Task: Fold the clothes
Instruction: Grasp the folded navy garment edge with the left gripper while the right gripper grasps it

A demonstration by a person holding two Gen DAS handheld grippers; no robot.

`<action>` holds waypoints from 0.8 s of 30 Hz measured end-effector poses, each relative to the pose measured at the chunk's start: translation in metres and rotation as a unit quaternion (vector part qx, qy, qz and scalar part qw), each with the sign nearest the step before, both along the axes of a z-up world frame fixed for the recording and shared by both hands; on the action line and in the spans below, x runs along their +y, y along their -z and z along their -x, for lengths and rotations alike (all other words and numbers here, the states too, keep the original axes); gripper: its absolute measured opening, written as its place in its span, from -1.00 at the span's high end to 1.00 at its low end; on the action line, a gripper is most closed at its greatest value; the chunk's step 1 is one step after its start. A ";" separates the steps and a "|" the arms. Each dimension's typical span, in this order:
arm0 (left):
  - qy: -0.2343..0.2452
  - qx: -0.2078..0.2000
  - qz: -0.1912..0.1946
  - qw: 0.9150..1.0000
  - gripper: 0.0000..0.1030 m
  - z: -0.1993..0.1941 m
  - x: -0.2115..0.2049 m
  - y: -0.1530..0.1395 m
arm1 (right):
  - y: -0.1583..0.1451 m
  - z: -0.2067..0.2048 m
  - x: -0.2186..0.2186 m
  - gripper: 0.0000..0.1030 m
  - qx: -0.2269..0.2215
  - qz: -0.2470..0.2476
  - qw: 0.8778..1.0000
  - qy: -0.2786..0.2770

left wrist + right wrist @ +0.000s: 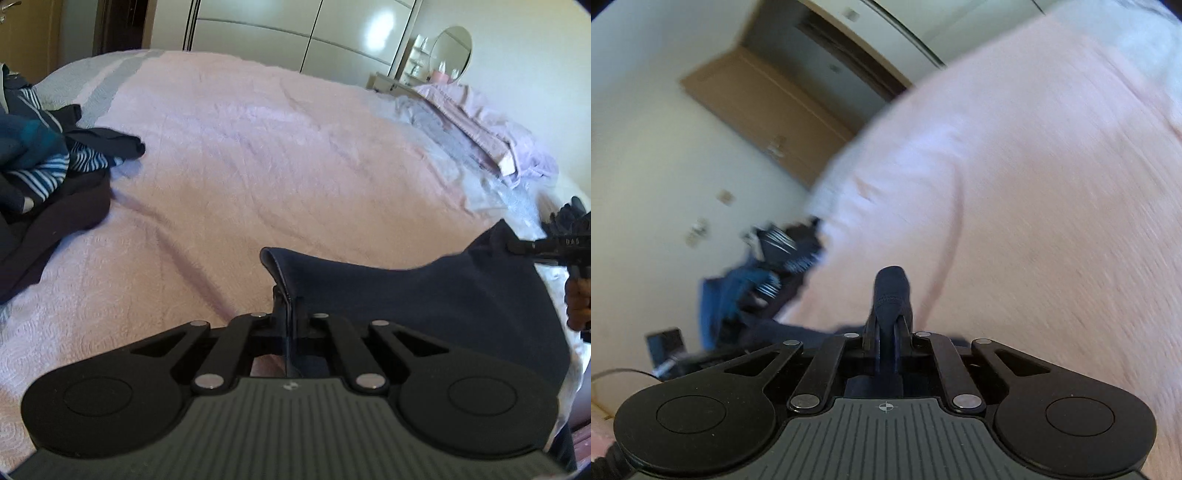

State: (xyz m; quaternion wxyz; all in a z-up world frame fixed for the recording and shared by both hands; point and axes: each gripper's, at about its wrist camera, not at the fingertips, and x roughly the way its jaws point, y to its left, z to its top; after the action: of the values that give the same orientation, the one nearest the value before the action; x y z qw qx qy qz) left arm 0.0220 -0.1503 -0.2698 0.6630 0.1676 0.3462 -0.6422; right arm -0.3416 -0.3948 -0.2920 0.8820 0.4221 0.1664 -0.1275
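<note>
A dark navy garment [436, 306] hangs stretched above the pink bedspread [258, 155] between my two grippers. My left gripper [286, 310] is shut on its left edge, which folds over the fingertips. My right gripper [517, 246] shows at the right edge of the left wrist view, shut on the garment's other corner. In the right wrist view, my right gripper [886, 325] is shut on a bunched navy fold [892, 291] that sticks up between the fingers. That view is tilted and blurred.
A pile of dark and blue-striped clothes [40, 162] lies at the bed's left side; it also shows in the right wrist view [768, 273]. Lilac pillows and folded bedding [487, 129] lie at the far right. White wardrobes [295, 33] and a round mirror [451, 48] stand behind.
</note>
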 end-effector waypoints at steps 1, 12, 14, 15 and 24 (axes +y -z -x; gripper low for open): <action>-0.002 0.001 -0.010 1.000 0.98 -0.001 -0.005 0.008 | 0.006 -0.004 -0.003 0.90 0.016 0.003 1.000 0.002; -0.029 -0.005 -0.040 0.999 0.82 -0.001 0.000 0.011 | 0.019 0.004 -0.001 0.77 0.078 -0.012 0.997 0.023; -0.031 -0.026 -0.024 0.999 0.71 0.006 0.022 -0.006 | -0.003 0.013 0.017 0.64 0.086 0.018 0.996 0.024; -0.030 -0.034 -0.015 0.999 0.71 0.011 0.035 -0.015 | -0.013 0.019 0.029 0.63 0.088 0.033 0.995 0.021; 0.082 -0.012 0.000 0.997 0.69 0.092 0.086 -0.001 | -0.010 0.030 0.139 0.62 0.094 0.071 0.992 -0.049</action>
State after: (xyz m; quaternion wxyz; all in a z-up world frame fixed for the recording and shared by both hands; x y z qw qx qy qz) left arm -0.0697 -0.0641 -0.2687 0.6125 0.2034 0.3232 -0.6921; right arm -0.3719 -0.2554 -0.2816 0.8953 0.3356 0.2598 -0.1351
